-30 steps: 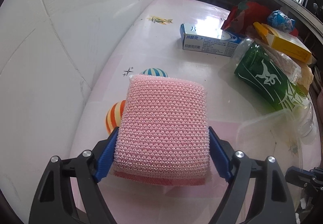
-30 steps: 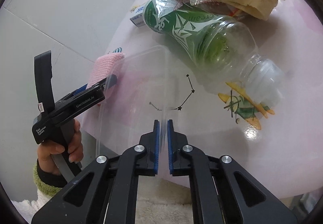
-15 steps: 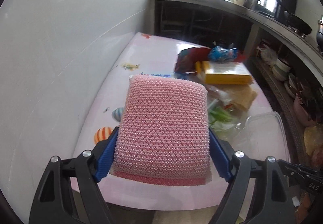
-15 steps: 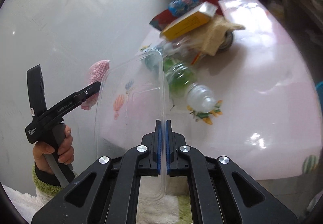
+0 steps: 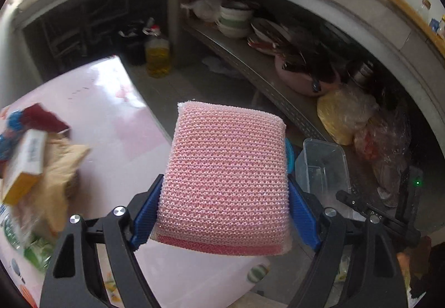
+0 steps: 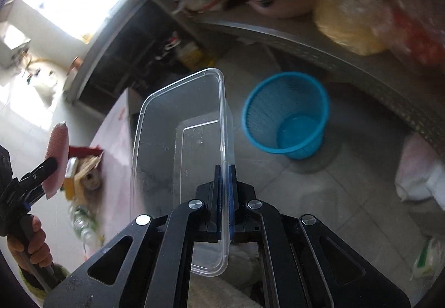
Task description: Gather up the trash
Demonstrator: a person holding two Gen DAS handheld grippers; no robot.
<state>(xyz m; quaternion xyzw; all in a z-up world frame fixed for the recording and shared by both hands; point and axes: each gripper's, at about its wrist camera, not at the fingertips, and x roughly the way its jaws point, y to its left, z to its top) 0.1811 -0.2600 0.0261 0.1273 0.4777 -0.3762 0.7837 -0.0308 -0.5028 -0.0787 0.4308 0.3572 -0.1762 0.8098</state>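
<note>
My left gripper is shut on a pink mesh sponge, its blue pads pressing the sponge's two sides, out past the table's corner. In the right wrist view the same sponge shows at the far left, with a hand on the handle below it. My right gripper is shut on the rim of a clear plastic container, held in the air above the floor. A blue mesh bin stands on the floor just right of the container. The container also shows right of the sponge.
The pink table lies at the left, with a yellow box, brown paper and a green bottle on it. A low shelf with bowls, a pink pot and bagged goods runs along the right. An oil jug stands on the floor.
Both grippers swung away from the table toward the floor and shelf, carrying the sponge and the container. The blue bin has come into the right wrist view. Both grips are unchanged.
</note>
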